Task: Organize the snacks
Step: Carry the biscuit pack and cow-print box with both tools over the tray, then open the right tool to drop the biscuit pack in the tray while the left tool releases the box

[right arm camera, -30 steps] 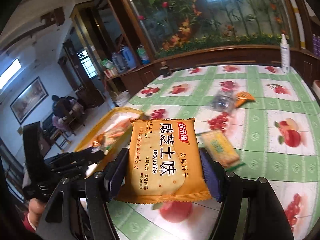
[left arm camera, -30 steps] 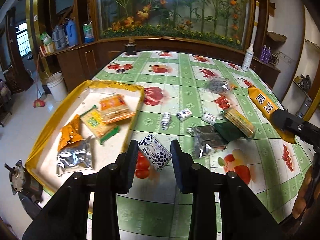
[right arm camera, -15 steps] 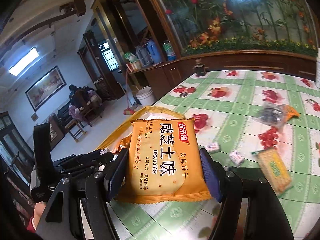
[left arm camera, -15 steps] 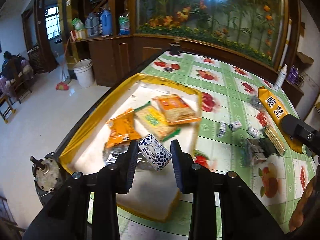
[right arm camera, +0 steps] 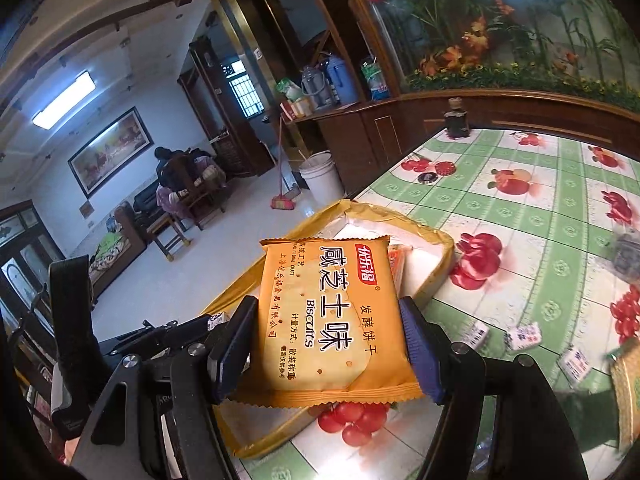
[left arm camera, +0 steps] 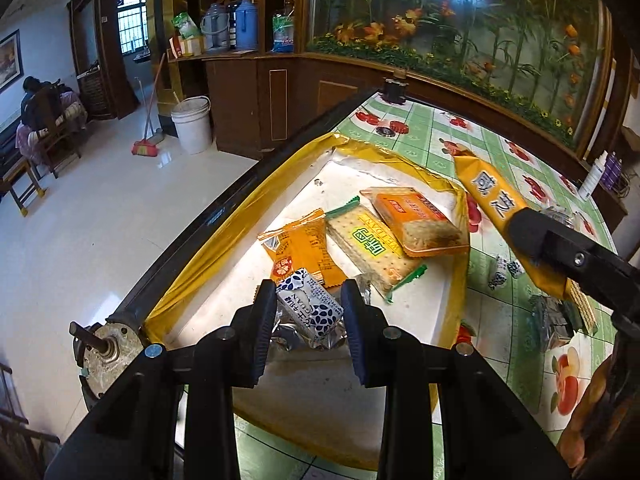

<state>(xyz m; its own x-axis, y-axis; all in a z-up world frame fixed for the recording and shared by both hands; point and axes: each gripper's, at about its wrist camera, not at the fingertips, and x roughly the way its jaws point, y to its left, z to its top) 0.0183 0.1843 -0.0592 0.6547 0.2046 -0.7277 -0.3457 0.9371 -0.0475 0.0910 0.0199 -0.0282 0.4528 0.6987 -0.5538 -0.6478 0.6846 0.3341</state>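
Tongs both moved over the yellow tray point(left arm camera: 208, 240), left point(left arm camera: 308, 304) pinching candy point(left arm camera: 310, 308), right point(right arm camera: 328, 336) pinching biscuits point(right arm camera: 328, 316).

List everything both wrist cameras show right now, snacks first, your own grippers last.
Shallow gold-rimmed white tray: 1, at the table's left edge.
Snack packs lying in the tray: 4 seen; orange foil pack, green-trimmed clear cracker pack, orange-labelled clear cracker pack, crumpled silver pack under the left gripper.
Small blue-and-white patterned packet: 1, clamped in the left gripper above the tray.
Orange biscuit pack with Chinese lettering: 1, clamped in the right gripper above the tray's edge.
Loose small blue-and-white packets: at least 3, on the green fruit-print tablecloth.
Dark bottle: 1, at the table's far corner.
White bucket: 1, on the floor.
Left gripper: black, shut on the packet.
Right gripper: black, shut on the biscuit pack.
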